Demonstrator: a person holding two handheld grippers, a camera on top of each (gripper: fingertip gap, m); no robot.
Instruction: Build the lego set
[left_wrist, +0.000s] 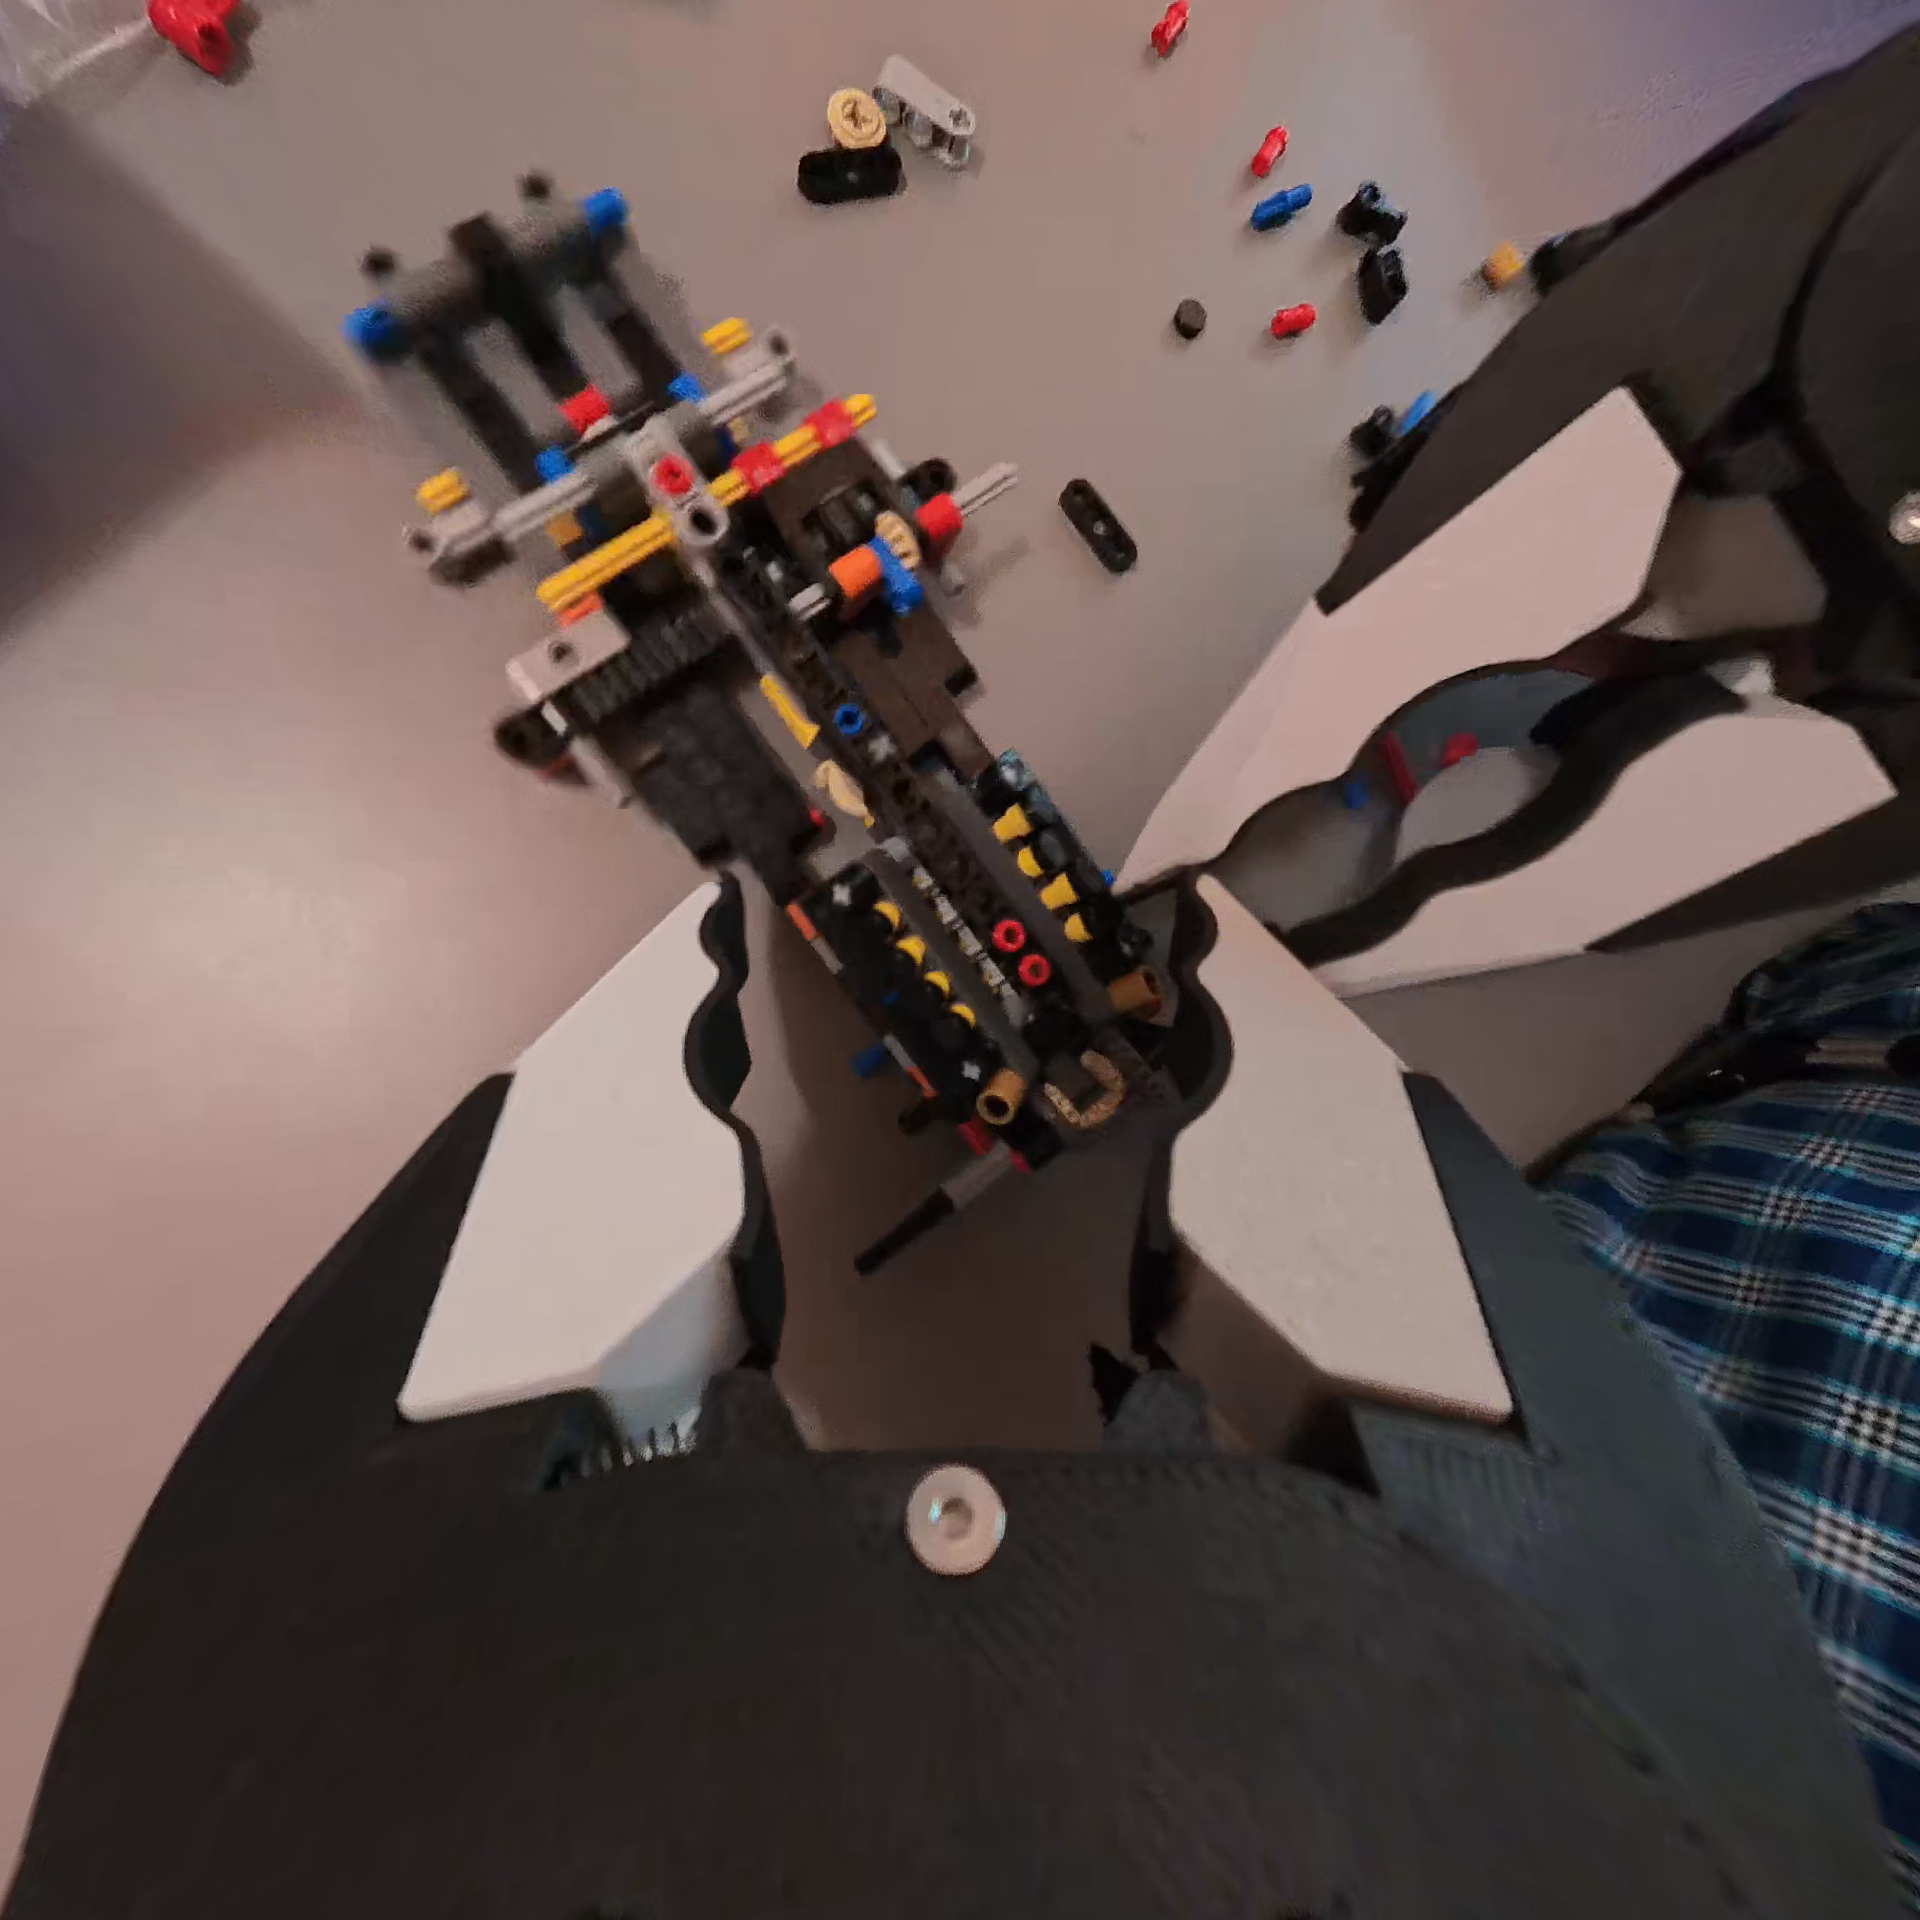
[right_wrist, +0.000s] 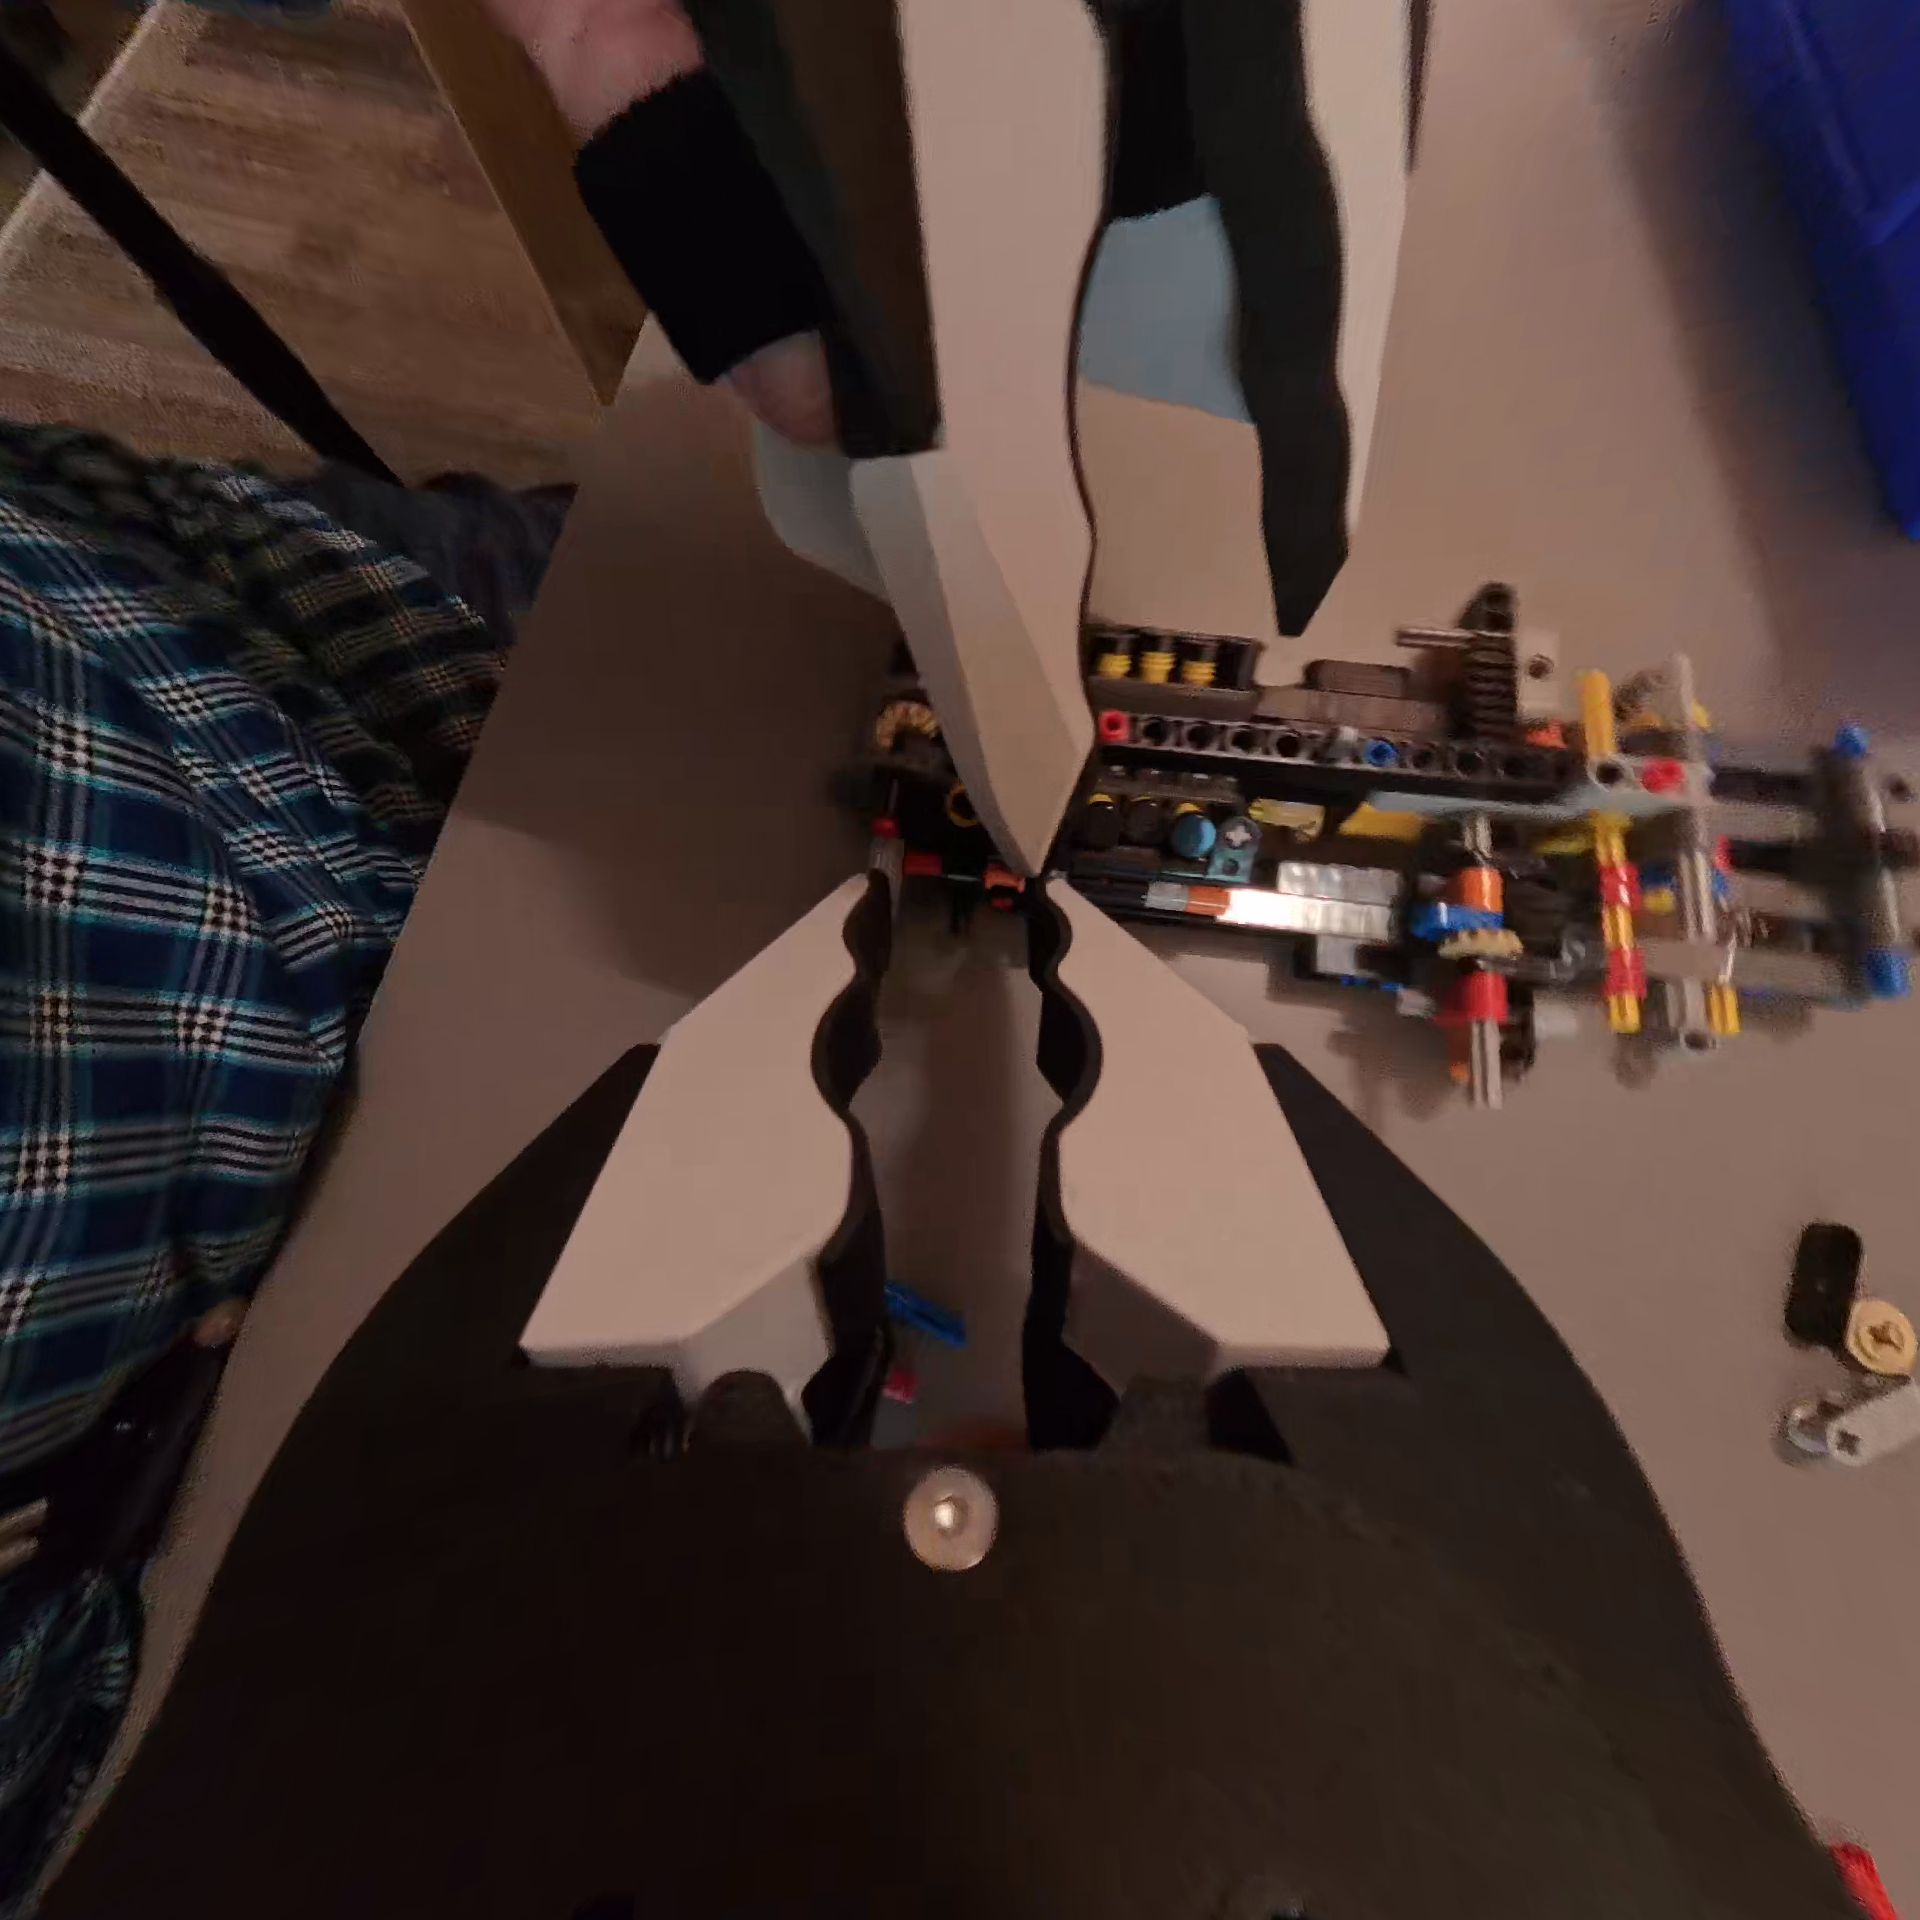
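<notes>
A long Lego Technic assembly, mostly black with yellow, red and blue pins, lies flat on the tan table; it also shows in the right wrist view. My left gripper is open and straddles the assembly's near end. Its right finger touches the build and a gap shows at its left finger. It enters the right wrist view from above. My right gripper has its jaws a narrow gap apart, with the tips against the same end of the assembly. It comes in from the right in the left wrist view.
Loose parts lie past the assembly: a black link, a tan gear with a grey connector, red pins and a blue pin. A blue bin stands at the far edge. A plaid sleeve is at the table's side.
</notes>
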